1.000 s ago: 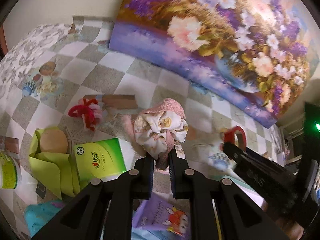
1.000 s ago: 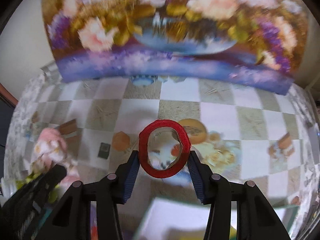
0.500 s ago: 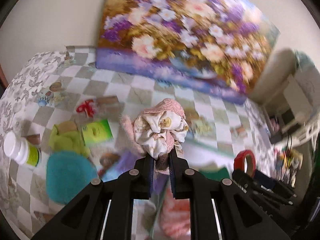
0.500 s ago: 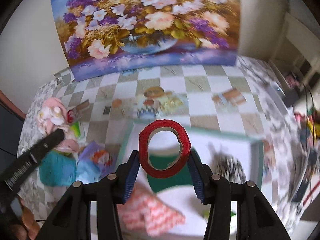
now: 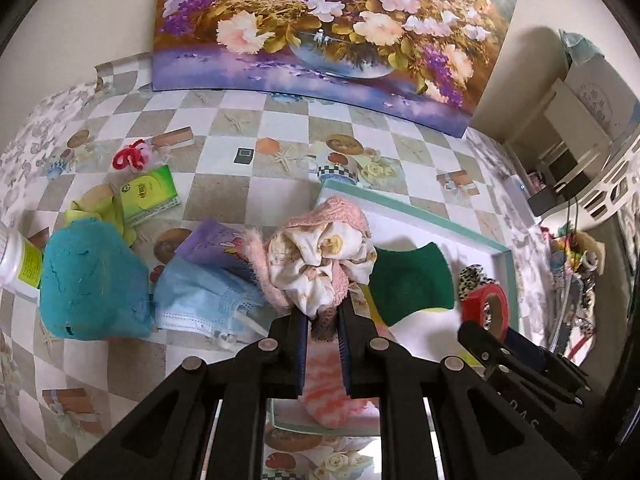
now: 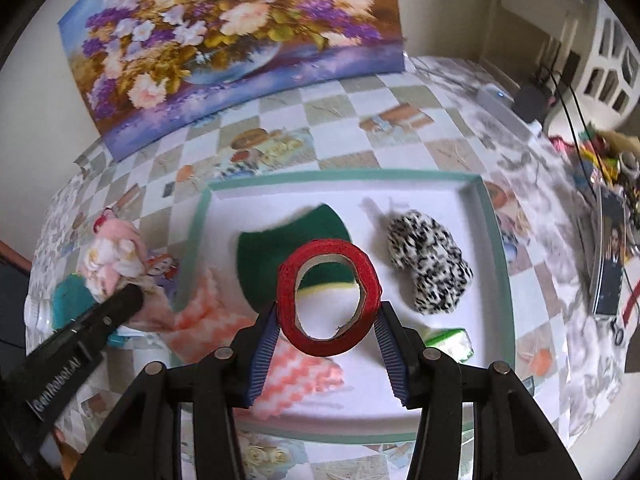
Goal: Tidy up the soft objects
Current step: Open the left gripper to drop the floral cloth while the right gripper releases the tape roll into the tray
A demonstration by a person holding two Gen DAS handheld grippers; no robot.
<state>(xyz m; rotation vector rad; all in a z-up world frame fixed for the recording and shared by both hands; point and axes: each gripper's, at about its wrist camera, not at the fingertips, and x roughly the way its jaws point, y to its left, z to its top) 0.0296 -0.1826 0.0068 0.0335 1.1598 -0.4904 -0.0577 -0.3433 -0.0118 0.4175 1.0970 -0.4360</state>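
My left gripper (image 5: 322, 312) is shut on a bundle of pink fleece and cream printed cloth (image 5: 320, 248), which hangs over the left rim of the white tray (image 5: 400, 210). My right gripper (image 6: 326, 316) is shut on a red ring of tape (image 6: 328, 250), held upright above the tray's (image 6: 344, 174) middle. In the tray lie a dark green sponge (image 6: 272, 256), a black-and-white spotted scrunchie (image 6: 432, 268), a pink zigzag cloth (image 6: 208, 320) and a small green-and-white sponge (image 6: 452, 342). The left gripper and its bundle (image 6: 112, 260) show at the left of the right wrist view.
Left of the tray lie a teal plush lump (image 5: 88, 280), a blue face mask (image 5: 200, 300), a purple packet (image 5: 216, 240), a green tissue pack (image 5: 148, 192), a red fuzzy tie (image 5: 130, 156) and a white bottle (image 5: 16, 264). A flower painting (image 5: 328, 32) leans along the back wall.
Both grippers have swept rightward across the checked tablecloth, from beside the left pile to over the tray. Each keeps its hold: the cloth bundle in the left, the red ring in the right.
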